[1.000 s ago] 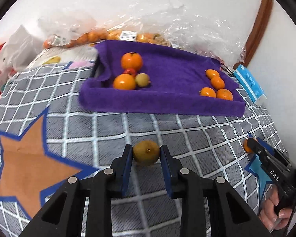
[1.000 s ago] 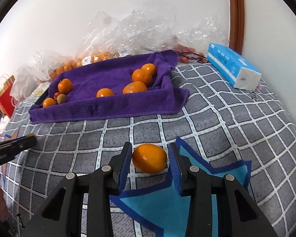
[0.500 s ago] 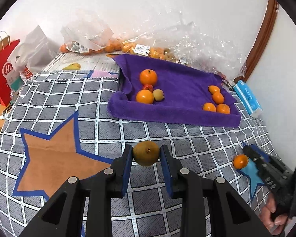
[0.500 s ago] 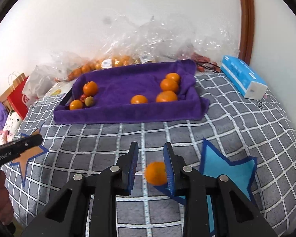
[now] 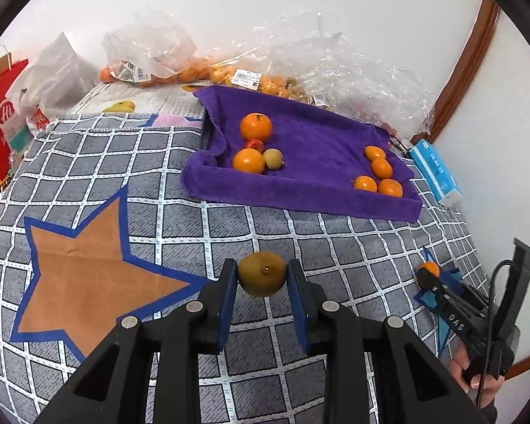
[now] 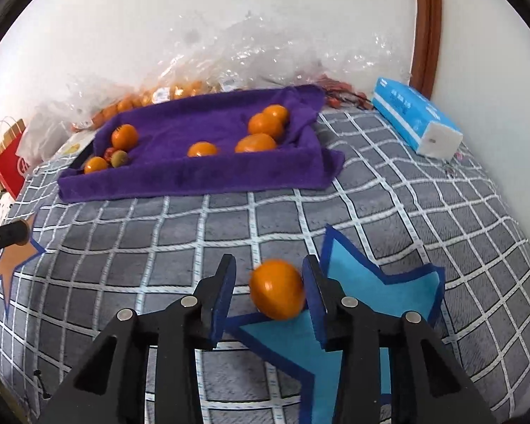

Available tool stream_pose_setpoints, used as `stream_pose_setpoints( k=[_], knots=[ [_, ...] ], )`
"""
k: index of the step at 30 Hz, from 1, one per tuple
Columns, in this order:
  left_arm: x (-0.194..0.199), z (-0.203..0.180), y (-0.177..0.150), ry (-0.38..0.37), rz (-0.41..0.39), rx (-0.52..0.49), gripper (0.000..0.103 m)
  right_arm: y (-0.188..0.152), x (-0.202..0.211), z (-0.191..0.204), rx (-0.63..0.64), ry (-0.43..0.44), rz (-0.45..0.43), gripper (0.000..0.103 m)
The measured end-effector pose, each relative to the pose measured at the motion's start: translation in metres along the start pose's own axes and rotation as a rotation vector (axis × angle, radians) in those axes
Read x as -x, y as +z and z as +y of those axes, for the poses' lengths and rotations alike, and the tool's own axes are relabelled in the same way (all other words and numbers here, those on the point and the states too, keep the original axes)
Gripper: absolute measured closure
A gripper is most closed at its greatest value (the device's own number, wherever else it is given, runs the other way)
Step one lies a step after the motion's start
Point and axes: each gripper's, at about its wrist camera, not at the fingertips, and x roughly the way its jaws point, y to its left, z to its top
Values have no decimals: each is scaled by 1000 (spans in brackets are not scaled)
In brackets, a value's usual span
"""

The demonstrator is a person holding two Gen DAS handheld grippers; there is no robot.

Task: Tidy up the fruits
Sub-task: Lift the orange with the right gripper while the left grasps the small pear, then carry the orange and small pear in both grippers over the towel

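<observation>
Left tool (image 5: 261,279) clamped a round, dull brown-green fruit (image 5: 261,278) over the grid-quilted bed (image 5: 194,222). Right tool (image 6: 269,284) jaws were opening around a smooth, blurred orange (image 6: 277,289), touching the right pad, gap on the left, above a blue star patch (image 6: 374,293). Fuzzy purple towel tray (image 6: 194,176) sat far, with open quilt between.

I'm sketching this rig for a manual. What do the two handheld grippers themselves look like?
Both are matte black. The left gripper and the right gripper each have angular black linkage arms with silver round pivot bolts and two flat fingers faced with blue pads. Seen from the left wrist view, the right one bears white "DAS" lettering and a thin black cable.
</observation>
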Motion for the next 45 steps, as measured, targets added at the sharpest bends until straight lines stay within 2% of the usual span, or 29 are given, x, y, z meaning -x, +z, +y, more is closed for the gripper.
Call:
stream_pose_setpoints(
  k=[2, 4, 5, 6, 11, 14, 18, 22, 23, 28, 36, 45],
  knots=[
    [0, -1, 1, 4, 0, -6, 76, -3, -7, -5, -18, 5, 30, 64],
    [0, -1, 3, 2, -4, -6, 76, -7, -6, -7, -24, -8, 9, 72],
    [0, -2, 4, 3, -5, -7, 76, -7, -5, -7, -23, -2, 5, 90],
    [-1, -2, 6, 3, -7, -8, 76, -6, -4, -7, -25, 7, 3, 95],
    [-8, -4, 10, -6, 6, -3, 76, -2, -8, -5, -10, 19, 22, 91],
    [-11, -8, 11, -10, 9, -7, 76, -4, -9, -11, -19, 4, 26, 69],
    [-17, -11, 12, -27, 22, -8, 76, -1, -8, -18, -55, 34, 10, 64],
    [-23, -14, 14, -36, 38, -9, 76, 2, -17, -12, -35, 40, 23, 63],
    [-24, -15, 14, -35, 39, -14, 76, 2, -18, -10, -24, 25, 26, 71],
    [-27, -19, 20, -47, 40, -19, 76, 9, -12, -8, -19, 29, 2, 71],
    [-30, -25, 47, -60, 12, -22, 76, 50, -1, 2, 24, 21, -76, 71],
    [-41, -21, 85, -43, -26, -13, 76, 100, -19, 21, 68, 24, -126, 71]
  ],
)
